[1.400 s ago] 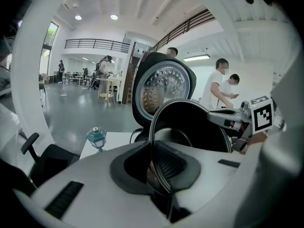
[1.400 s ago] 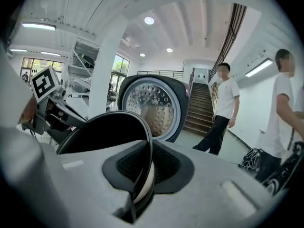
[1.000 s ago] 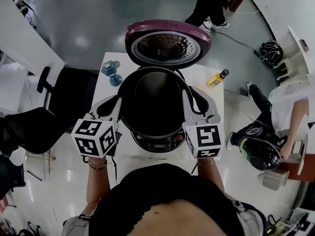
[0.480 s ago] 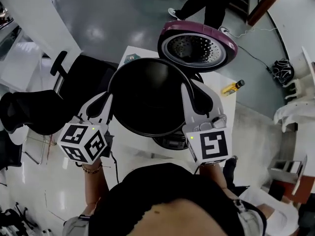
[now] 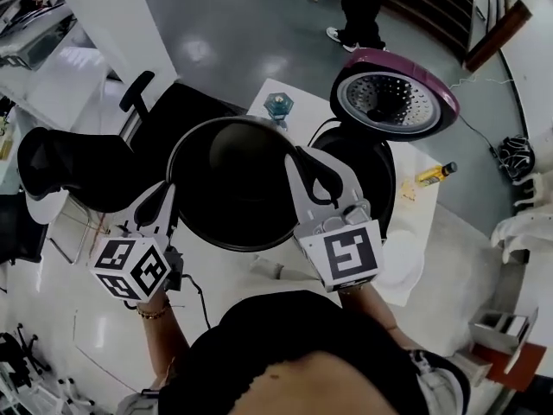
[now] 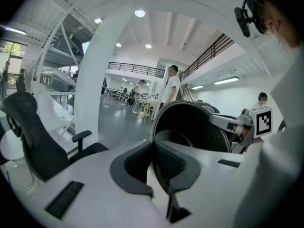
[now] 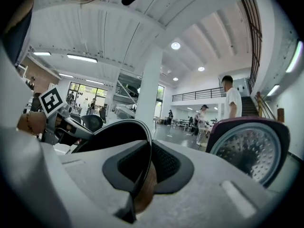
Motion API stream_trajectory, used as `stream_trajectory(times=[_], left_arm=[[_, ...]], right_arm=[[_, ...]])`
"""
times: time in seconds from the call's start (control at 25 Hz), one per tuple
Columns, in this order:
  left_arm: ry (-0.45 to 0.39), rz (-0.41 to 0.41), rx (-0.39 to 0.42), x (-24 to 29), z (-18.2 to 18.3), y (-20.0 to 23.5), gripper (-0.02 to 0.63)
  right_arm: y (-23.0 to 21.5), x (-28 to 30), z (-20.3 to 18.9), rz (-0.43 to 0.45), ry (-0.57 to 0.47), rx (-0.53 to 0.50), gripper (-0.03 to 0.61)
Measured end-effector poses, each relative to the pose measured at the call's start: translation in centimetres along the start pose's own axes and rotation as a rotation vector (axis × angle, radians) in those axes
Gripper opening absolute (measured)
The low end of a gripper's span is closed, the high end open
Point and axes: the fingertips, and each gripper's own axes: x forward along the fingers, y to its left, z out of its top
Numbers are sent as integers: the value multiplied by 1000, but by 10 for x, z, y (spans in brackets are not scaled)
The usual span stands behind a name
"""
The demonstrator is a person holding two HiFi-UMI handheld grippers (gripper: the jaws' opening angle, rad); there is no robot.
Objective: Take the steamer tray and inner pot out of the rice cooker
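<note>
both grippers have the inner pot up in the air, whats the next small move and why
Probably lower the inner pot onto the bare table beside the rice cooker. It hangs clear of the cooker, with the left gripper and right gripper shut on opposite sides of its rim.

Bright overhead ceiling lights [image 7: 175,45]; floor [image 5: 233,33] glare; strong fisheye edge warp.
</note>
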Motion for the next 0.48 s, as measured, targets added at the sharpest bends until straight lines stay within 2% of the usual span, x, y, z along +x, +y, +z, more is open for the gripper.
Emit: stream_trajectory(times=[0.12,0.24,0.48], left_arm=[[59,29,-27,-10,-27,22,25],[124,40,-49,-14,-56,40,25],[253,48,-82,-7,-115,74,25]], right_arm=[[23,10,-35,48,106,85,34],[42,15,-73,61,198,183,32],[77,22,-132,56,304,263,32]])
